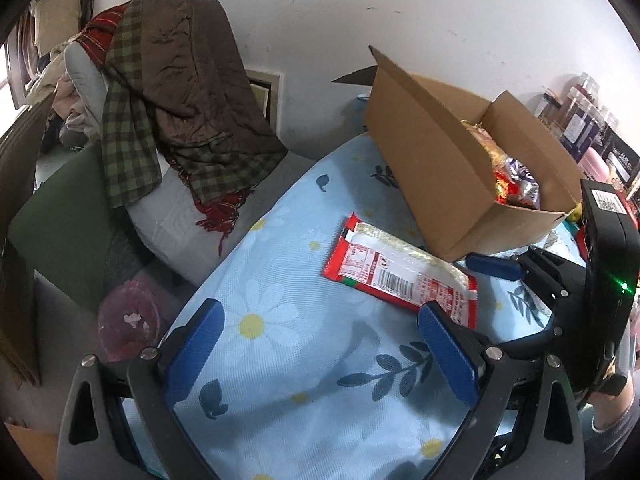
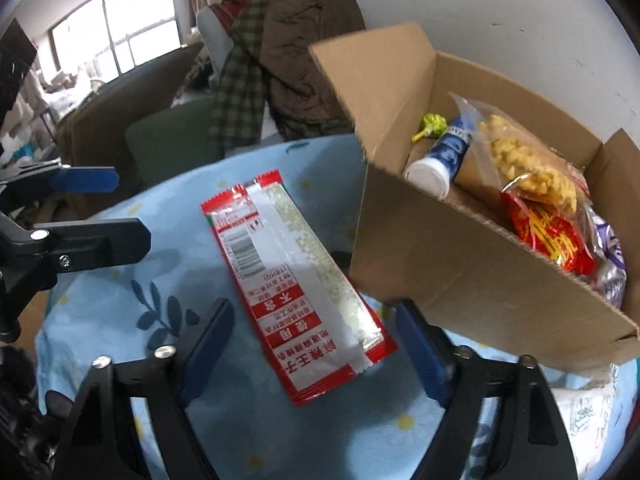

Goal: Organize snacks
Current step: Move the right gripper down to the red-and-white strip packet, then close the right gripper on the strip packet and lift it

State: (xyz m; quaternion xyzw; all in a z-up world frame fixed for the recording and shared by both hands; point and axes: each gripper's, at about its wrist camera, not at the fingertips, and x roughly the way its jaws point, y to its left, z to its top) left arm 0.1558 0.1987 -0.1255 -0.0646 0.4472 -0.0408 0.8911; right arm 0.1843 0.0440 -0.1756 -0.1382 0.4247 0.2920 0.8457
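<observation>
A long red and white snack packet (image 1: pixel 400 272) (image 2: pixel 296 264) lies flat, barcode side up, on the blue flowered tablecloth (image 1: pixel 304 344). Just beyond it stands an open cardboard box (image 1: pixel 440 168) (image 2: pixel 460 280) holding a bag of yellow puffs (image 2: pixel 532 172), a blue and white tube (image 2: pixel 440 156), a red packet (image 2: pixel 552 236) and a purple one. My right gripper (image 2: pixel 314 310) is open and straddles the packet's near end, its pads apart from it. My left gripper (image 1: pixel 320 312) is open over bare cloth, left of the packet.
A chair piled with a brown coat and checked scarf (image 1: pixel 180 92) stands past the table's left edge, beside a green cushion (image 1: pixel 64 220). Jars (image 1: pixel 580 116) line the far right. A white packet (image 2: pixel 588 408) lies beside the box.
</observation>
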